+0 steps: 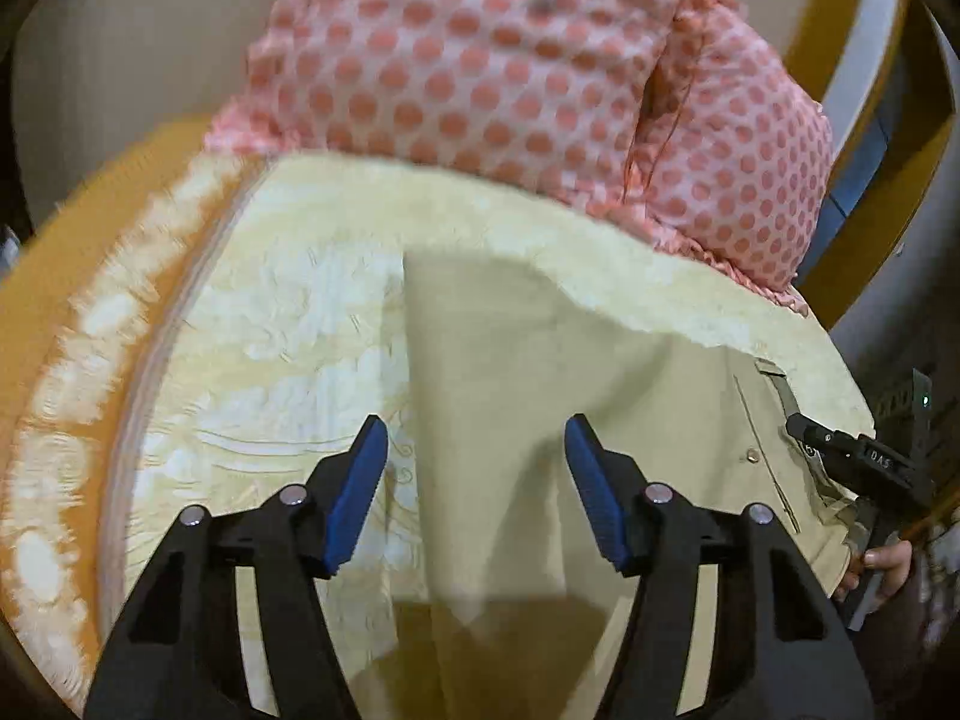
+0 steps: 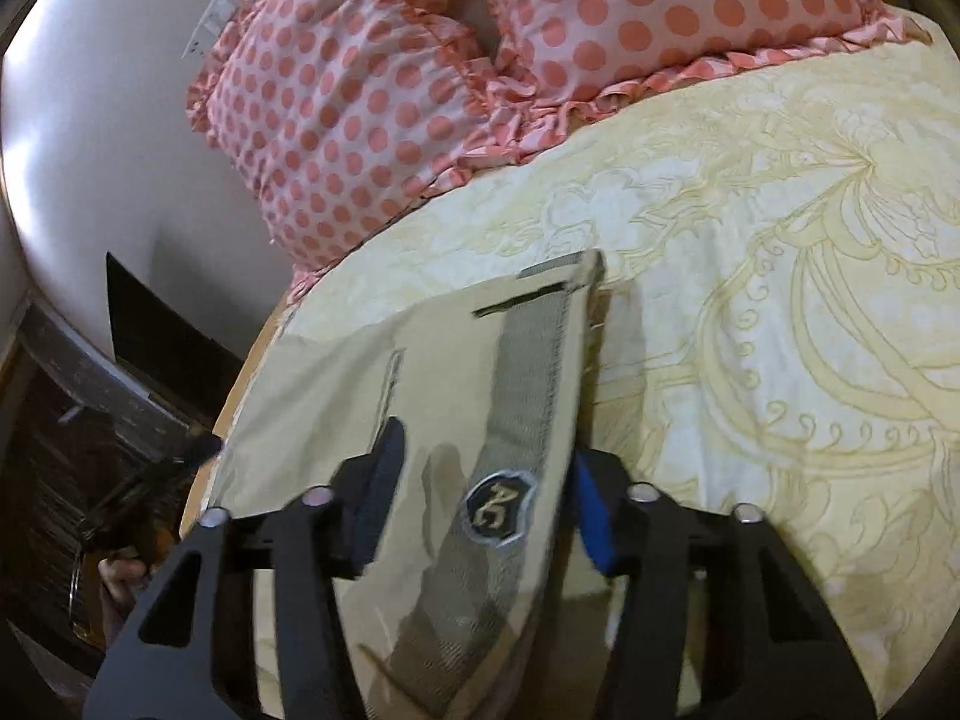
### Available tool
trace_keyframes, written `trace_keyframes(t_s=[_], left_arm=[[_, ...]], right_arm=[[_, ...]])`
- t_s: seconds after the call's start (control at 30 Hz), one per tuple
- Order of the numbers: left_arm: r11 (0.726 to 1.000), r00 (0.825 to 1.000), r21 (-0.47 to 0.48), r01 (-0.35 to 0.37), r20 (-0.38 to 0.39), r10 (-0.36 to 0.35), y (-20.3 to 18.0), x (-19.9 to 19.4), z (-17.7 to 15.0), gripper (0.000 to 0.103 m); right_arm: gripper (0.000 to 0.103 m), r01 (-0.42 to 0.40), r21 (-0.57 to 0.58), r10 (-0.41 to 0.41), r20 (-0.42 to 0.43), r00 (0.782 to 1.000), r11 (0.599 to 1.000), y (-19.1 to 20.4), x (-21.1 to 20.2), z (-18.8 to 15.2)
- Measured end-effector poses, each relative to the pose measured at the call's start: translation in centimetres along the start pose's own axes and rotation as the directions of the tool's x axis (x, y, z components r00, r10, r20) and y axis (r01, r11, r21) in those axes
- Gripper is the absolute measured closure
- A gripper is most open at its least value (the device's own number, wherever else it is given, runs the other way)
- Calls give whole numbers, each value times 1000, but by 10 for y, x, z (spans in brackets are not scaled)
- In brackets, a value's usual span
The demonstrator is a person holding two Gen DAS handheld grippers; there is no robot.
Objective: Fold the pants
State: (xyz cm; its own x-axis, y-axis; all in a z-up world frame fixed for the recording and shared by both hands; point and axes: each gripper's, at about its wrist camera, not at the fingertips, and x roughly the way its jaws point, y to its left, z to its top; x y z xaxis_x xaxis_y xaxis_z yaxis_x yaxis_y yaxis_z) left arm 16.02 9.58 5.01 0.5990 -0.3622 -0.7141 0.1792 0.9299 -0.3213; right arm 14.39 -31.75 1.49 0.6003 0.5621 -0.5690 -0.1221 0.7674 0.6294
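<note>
My left claw (image 1: 477,468) hangs released above the pants (image 1: 600,390) on the bed (image 1: 270,312). My right claw (image 2: 480,516) straddles the waistband (image 2: 528,372), not clenched; I should pinch both layers before lifting.

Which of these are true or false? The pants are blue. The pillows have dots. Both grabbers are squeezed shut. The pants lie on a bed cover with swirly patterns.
1. The pants are blue. False: they are beige.
2. The pillows have dots. True: pink with darker dots.
3. Both grabbers are squeezed shut. False: the left gripper is open over the cloth; the right gripper has its fingers apart around the waistband.
4. The pants lie on a bed cover with swirly patterns. True.
</note>
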Motion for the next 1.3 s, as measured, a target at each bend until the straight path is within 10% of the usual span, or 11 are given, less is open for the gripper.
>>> trace_keyframes(t_s=[0.13,0.2,0.33,0.4,0.67,0.8,1.0,1.07,1.2,1.3], left_arm=[[998,993,4,69,-98,-69,-3,20,-3,41],[996,989,24,87,-119,-84,-8,22,-3,39],[995,984,17,96,-155,-93,-8,27,6,91],[993,981,15,115,-157,-111,-7,21,8,96],[990,998,144,7,-55,1,-36,47,71,97],[976,995,190,-102,8,103,-46,97,112,95],[961,976,172,-217,66,208,-40,91,109,63],[971,982,175,-164,123,144,-43,62,98,52],[986,995,143,89,35,-95,-56,48,75,38],[995,991,82,59,-124,-48,-56,91,65,43]], right_arm=[[60,-3,-3,3,-17,1000,1000,-2,1,1],[77,-23,-35,21,-44,999,999,2,4,-1],[88,-128,26,130,-98,987,991,-5,5,4],[89,-160,52,164,-110,980,986,-6,6,10],[94,-127,-74,128,5,992,989,18,20,89],[94,16,-72,-11,67,998,997,7,51,128],[62,182,-71,-180,45,983,981,-6,49,127],[26,75,-84,-66,105,992,994,5,23,117],[24,-92,-113,88,-39,995,989,24,32,92],[23,-19,-41,13,-147,989,999,10,62,83]])
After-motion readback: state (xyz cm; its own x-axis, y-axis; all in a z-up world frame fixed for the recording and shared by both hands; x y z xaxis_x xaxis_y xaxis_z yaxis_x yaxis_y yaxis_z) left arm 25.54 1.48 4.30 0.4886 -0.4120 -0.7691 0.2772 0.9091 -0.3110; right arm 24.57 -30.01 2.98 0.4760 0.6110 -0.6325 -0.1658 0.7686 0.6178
